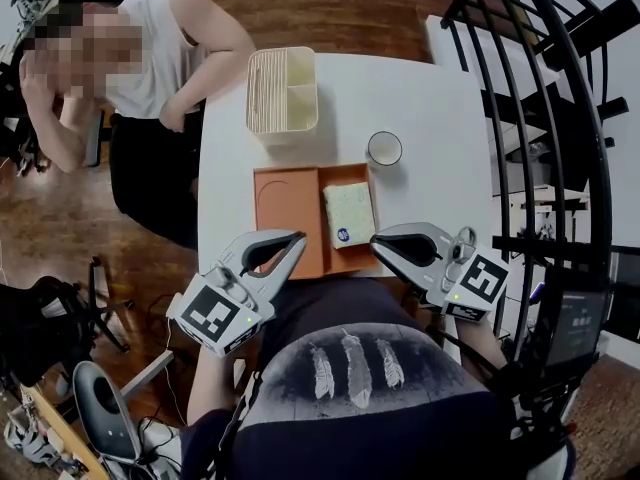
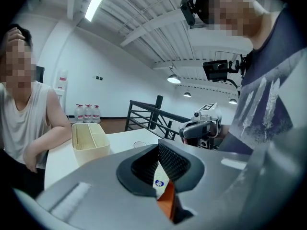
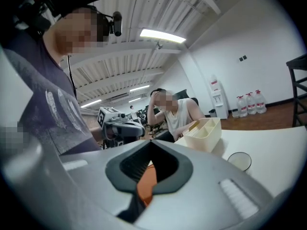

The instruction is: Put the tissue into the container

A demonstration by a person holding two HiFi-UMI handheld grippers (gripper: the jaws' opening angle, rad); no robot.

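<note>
A white tissue pack point(image 1: 349, 213) with a blue logo lies in the right half of an orange tray point(image 1: 288, 206) on the white table. Beyond the tray stands a cream, divided container point(image 1: 282, 90). My left gripper point(image 1: 297, 237) hovers at the tray's near left corner, shut with nothing in it. My right gripper point(image 1: 378, 238) hangs at the tray's near right corner, also shut and holding nothing. In the left gripper view, the tissue pack point(image 2: 159, 181) and orange tray point(image 2: 168, 198) show through the gap behind the closed tips. The container point(image 2: 88, 140) stands farther off.
An empty glass cup point(image 1: 384, 148) stands right of the container, beyond the tray. A person in a white sleeveless top point(image 1: 150, 58) sits at the table's far left edge. A black railing point(image 1: 560, 118) runs along the right side. The table's near edge is under my grippers.
</note>
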